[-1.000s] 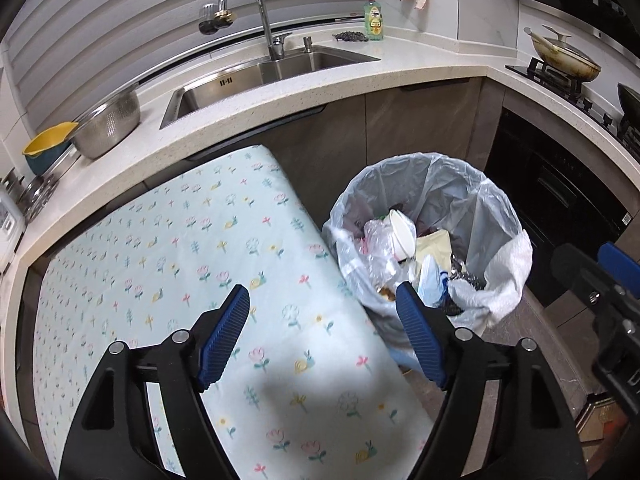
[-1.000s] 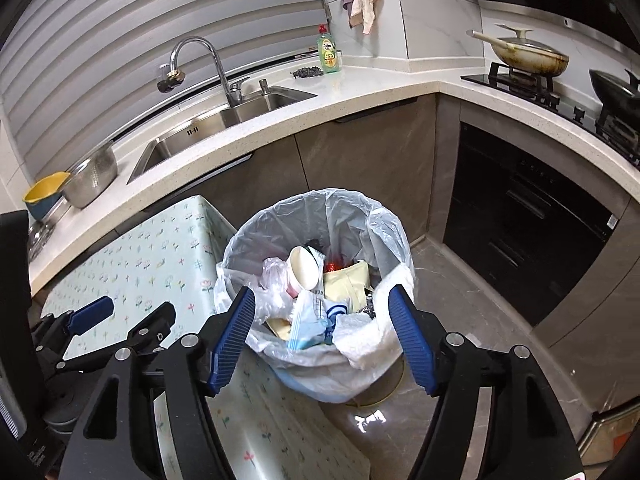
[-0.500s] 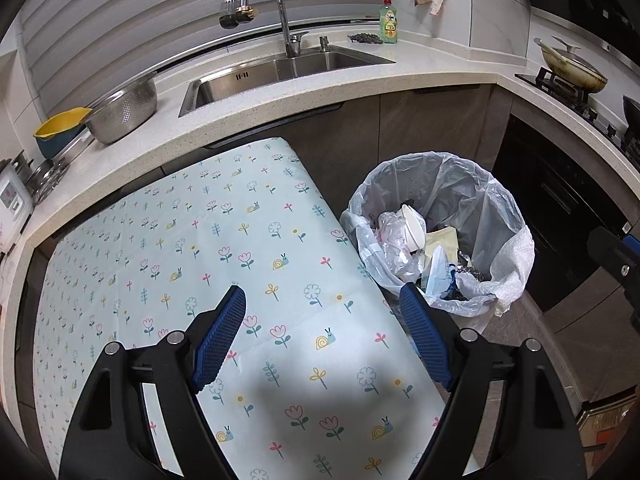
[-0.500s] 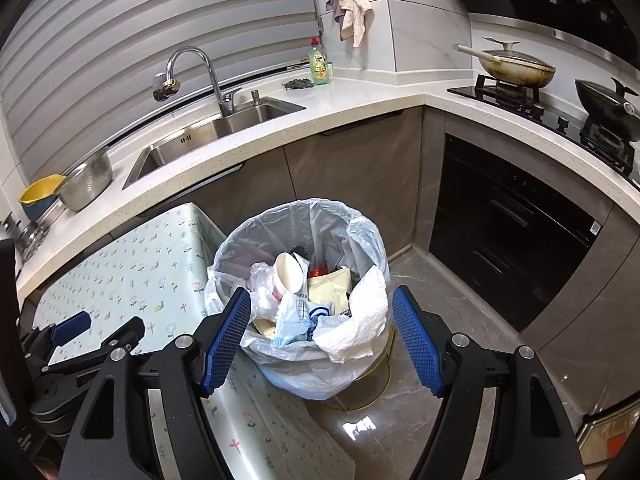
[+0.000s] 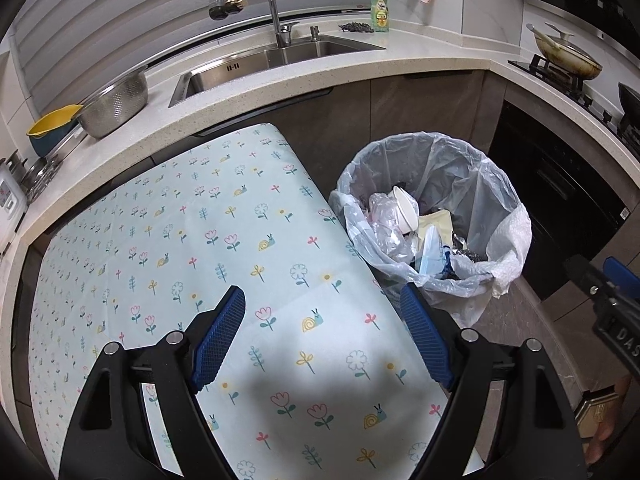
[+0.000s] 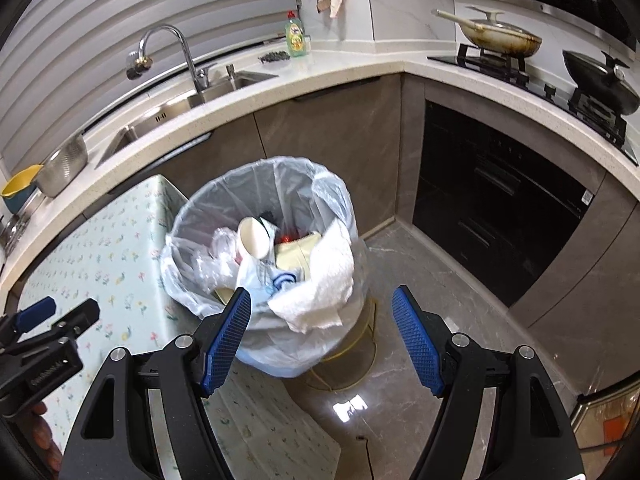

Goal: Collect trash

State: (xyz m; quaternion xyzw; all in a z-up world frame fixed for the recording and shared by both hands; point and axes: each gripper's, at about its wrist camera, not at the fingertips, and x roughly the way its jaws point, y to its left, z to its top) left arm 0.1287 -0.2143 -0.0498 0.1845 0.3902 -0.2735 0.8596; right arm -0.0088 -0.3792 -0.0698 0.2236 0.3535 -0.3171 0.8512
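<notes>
Right wrist view: right gripper [image 6: 322,334] gapes empty at lower centre; bin liner [image 6: 224,200] looks overfull, so towel [image 6: 320,284] may spill; left gripper [image 5: 324,334] equally wide, empty.

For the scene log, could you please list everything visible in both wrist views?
Trash bin: one, clear liner, on floor beside table, full.
Paper cup: one, white, in bin.
Paper towel: one, white, over bin rim.
Tablecloth: one, pale floral, on table.
Sink: one, steel, in counter.
Colander: one, steel, counter.
Dish soap: one, green, counter.
Pans: two, on stove.
Left gripper: open, empty.
Right gripper: open, empty.
</notes>
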